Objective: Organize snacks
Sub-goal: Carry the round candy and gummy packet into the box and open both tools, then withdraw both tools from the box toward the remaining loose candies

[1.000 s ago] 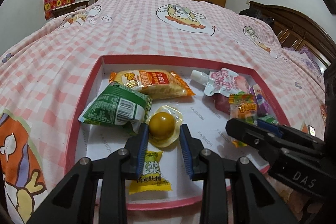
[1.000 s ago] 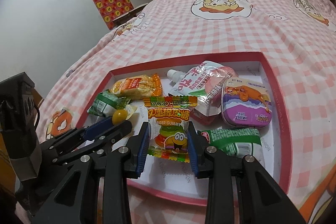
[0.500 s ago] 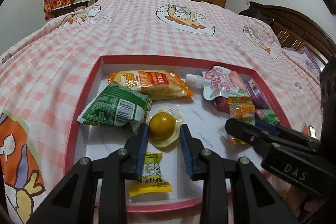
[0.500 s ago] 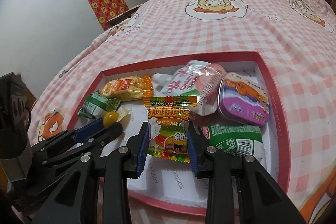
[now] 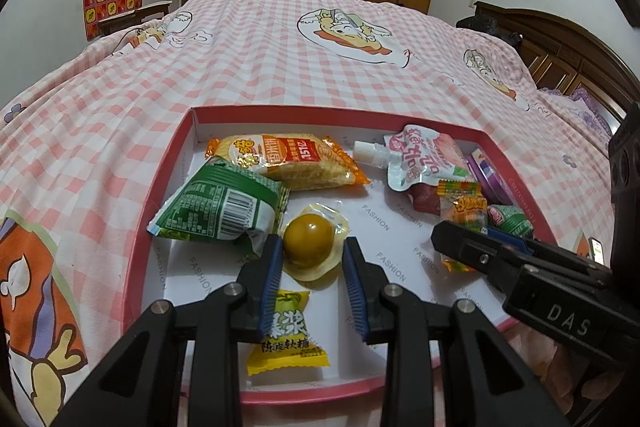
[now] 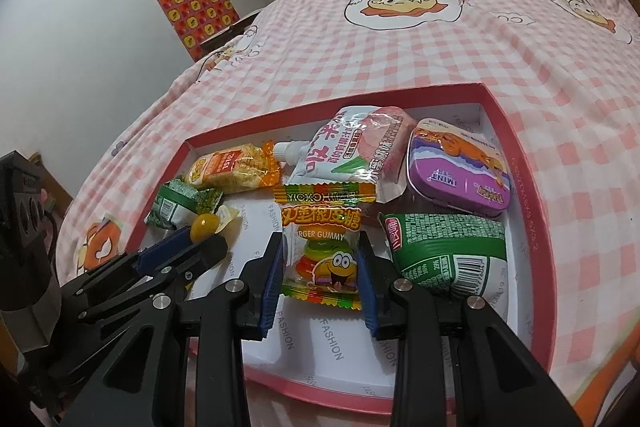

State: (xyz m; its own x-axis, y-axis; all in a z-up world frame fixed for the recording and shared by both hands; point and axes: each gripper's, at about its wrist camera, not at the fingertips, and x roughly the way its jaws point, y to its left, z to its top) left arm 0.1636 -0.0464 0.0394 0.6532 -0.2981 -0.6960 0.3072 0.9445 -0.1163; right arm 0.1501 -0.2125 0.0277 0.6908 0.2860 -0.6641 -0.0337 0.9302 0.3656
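Note:
A red-rimmed tray (image 5: 168,187) with a white floor lies on the pink checked bed. Over it, my left gripper (image 5: 312,243) is shut on a round amber jelly (image 5: 308,241) in a clear wrapper. The right wrist view shows that jelly (image 6: 204,225) at the tip of the left gripper (image 6: 200,247). My right gripper (image 6: 320,247) is shut on a burger gummy packet (image 6: 320,239), held upright above the tray (image 6: 516,155). From the left wrist view the right gripper (image 5: 460,239) comes in from the right with the gummy packet (image 5: 464,207).
In the tray lie a green packet (image 5: 216,207), an orange rice cracker pack (image 5: 288,159), a pink spouted pouch (image 5: 420,155), a yellow candy (image 5: 286,339), a purple mint tin (image 6: 460,167) and a second green packet (image 6: 448,251). Wardrobes stand behind the bed.
The right wrist view has shifted slightly over the tray, with the gummy packet staying between its pads. The left gripper and the jelly have not moved.

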